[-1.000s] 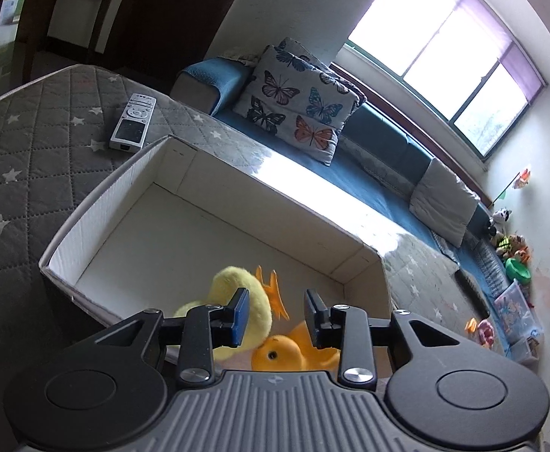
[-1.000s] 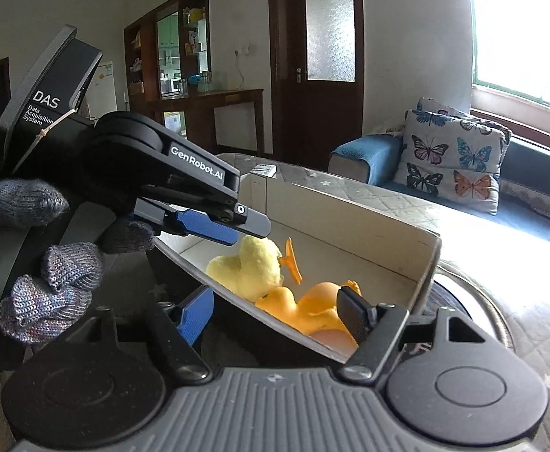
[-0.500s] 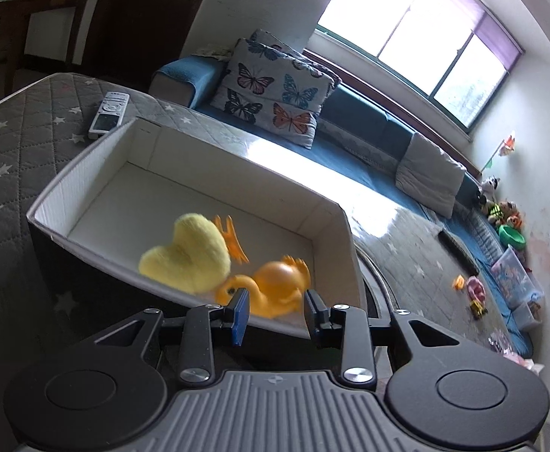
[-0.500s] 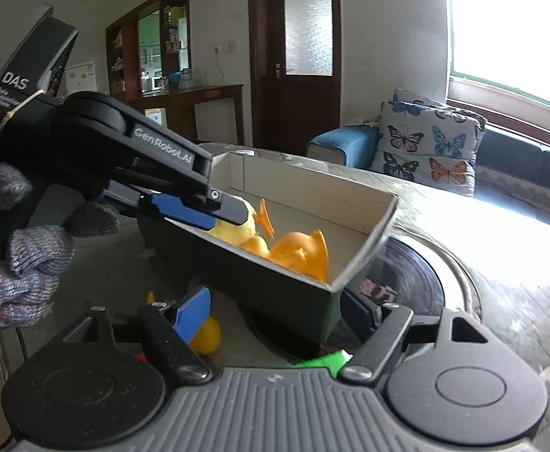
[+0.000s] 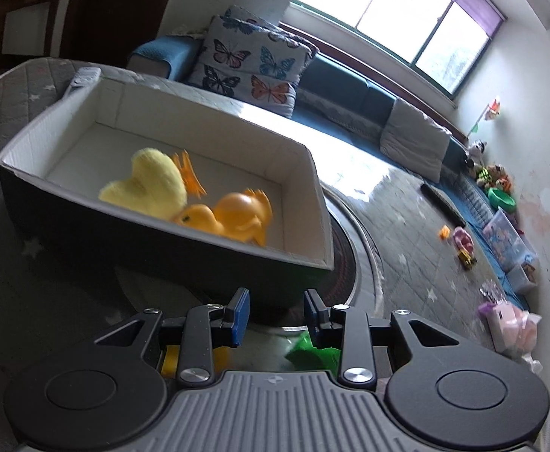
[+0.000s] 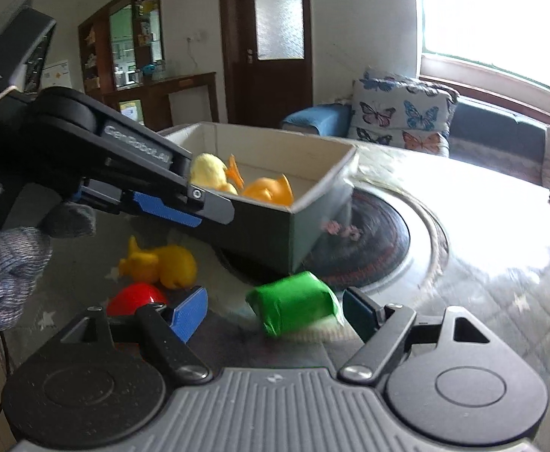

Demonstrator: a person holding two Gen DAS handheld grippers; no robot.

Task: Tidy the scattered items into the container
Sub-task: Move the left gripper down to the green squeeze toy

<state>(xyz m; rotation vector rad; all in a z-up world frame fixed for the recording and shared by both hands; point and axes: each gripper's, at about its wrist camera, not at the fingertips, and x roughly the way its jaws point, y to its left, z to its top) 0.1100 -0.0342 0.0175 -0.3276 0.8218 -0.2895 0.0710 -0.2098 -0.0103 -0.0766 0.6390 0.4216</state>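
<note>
A dark box with a white inside [image 5: 314, 192] [image 6: 323, 177] holds a yellow plush duck [image 5: 150, 184] [image 6: 209, 171] and an orange rubber duck [image 5: 237, 216] [image 6: 269, 190]. My left gripper [image 5: 275, 314] is open and empty, in front of the box's near wall; it shows in the right wrist view [image 6: 179, 207] too. My right gripper [image 6: 275, 312] is open, with a green block [image 6: 293, 307] lying between its fingers on the mat. A yellow toy duck [image 6: 162, 265] and a red object [image 6: 135, 297] lie left of the block.
The box stands on a star-patterned grey mat [image 5: 3, 120] beside a round dark rug [image 6: 372, 241]. A remote [image 5: 84, 75] lies behind the box. A blue sofa with butterfly cushions [image 5: 252, 67] is at the back. Small toys [image 5: 463, 243] and bins [image 5: 508, 233] are at the right.
Both grippers have pulled back from the box. The left gripper has let go of the plush duck, which lies in the box. The green block, yellow duck and red object have come into view.
</note>
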